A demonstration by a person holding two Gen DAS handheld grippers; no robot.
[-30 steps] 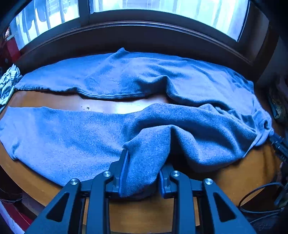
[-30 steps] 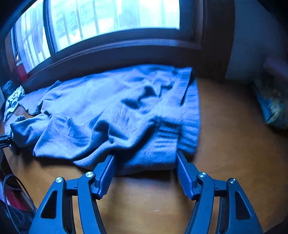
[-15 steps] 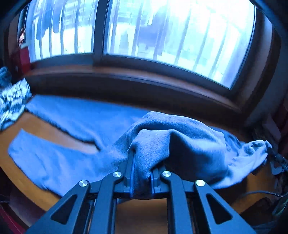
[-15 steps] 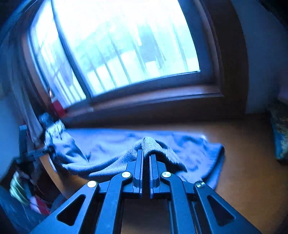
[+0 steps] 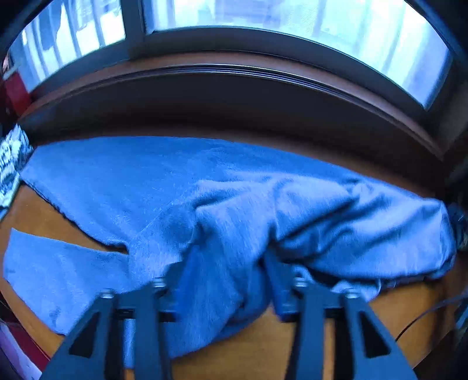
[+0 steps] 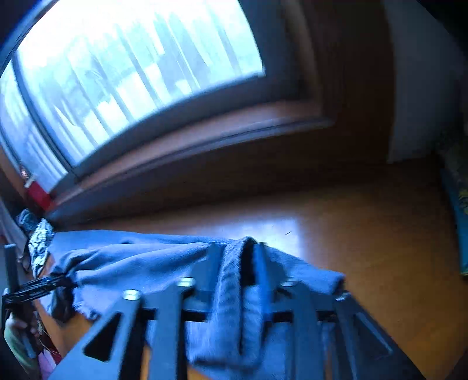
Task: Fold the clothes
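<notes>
Left wrist view: the left tongs [image 5: 225, 274] are pointing down at the blue trousers [image 5: 234, 204], which are lying crumpled on the wooden table [image 5: 292, 336] below the window [image 5: 263, 17].
Left tongs: the jaws are opening, standing apart with a hanging ridge of blue cloth between them; the picture is blurred, and the pads are not pressing it.
Trouser legs: one is stretching away to the left of the tongs, another is lying beyond it, nearer the window.
Right wrist view: the right tongs [image 6: 234, 263] are opening too, a rolled fold of the trousers draping loosely between the spread jaws.
Other gripper: the left tongs are showing at the far left edge, by the cloth's end.
Patterned fabric [image 6: 41, 239]: lying far left.
</notes>
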